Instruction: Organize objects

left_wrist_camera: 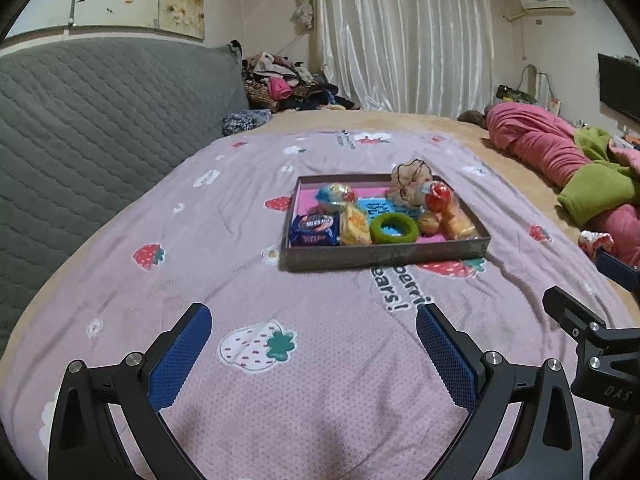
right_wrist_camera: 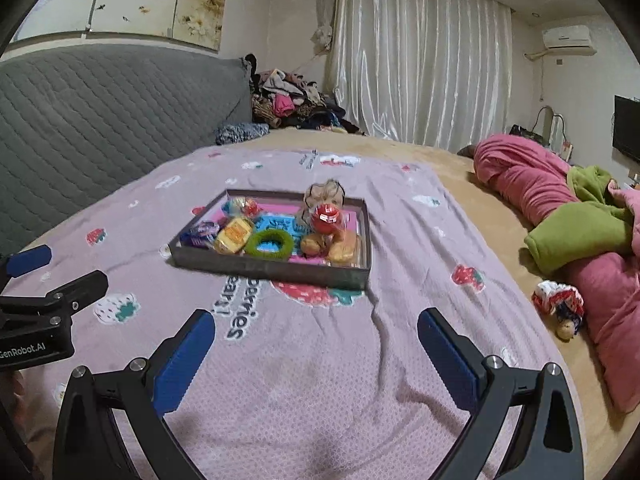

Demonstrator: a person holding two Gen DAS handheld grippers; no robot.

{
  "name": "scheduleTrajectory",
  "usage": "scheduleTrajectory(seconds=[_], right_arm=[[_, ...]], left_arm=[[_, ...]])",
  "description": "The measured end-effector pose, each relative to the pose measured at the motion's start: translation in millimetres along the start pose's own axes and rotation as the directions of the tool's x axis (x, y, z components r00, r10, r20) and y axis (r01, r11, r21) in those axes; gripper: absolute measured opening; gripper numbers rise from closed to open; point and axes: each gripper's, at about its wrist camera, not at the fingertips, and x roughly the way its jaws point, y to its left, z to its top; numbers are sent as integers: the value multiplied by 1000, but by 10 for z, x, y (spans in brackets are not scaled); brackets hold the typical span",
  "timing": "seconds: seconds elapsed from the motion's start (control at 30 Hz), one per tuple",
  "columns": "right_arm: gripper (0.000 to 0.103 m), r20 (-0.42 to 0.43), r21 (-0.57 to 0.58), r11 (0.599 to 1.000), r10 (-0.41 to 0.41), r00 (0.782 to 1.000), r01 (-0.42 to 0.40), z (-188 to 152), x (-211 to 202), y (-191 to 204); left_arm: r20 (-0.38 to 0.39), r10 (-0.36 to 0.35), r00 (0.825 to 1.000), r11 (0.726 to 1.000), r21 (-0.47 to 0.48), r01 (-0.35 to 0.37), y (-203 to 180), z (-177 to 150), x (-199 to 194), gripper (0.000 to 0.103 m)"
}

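Observation:
A shallow dark tray sits on the pink strawberry-print bedspread. It holds a green ring, a blue snack packet, a yellow packet, a red-topped wrapped item, a bread roll and a beige scrunchie. My left gripper is open and empty, low over the bedspread, short of the tray. My right gripper is open and empty, also short of the tray.
A grey quilted headboard runs along the left. Pink and green bedding is heaped at the right, with a small doll beside it. A clothes pile lies at the back, in front of white curtains.

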Motion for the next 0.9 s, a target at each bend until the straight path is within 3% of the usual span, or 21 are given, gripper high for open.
scheduleTrajectory(seconds=[0.27,0.9], right_arm=[[102,2,-4,1000,2,1000,-2,-129,80,29],[102,-44,-15,1000,7,999,-7,-226,227,76]], left_arm=[[-25,-13,1000,1000,2,13,-28,-178,187,102],[-60,-19,998,1000,-21,17,22,-238,319,102]])
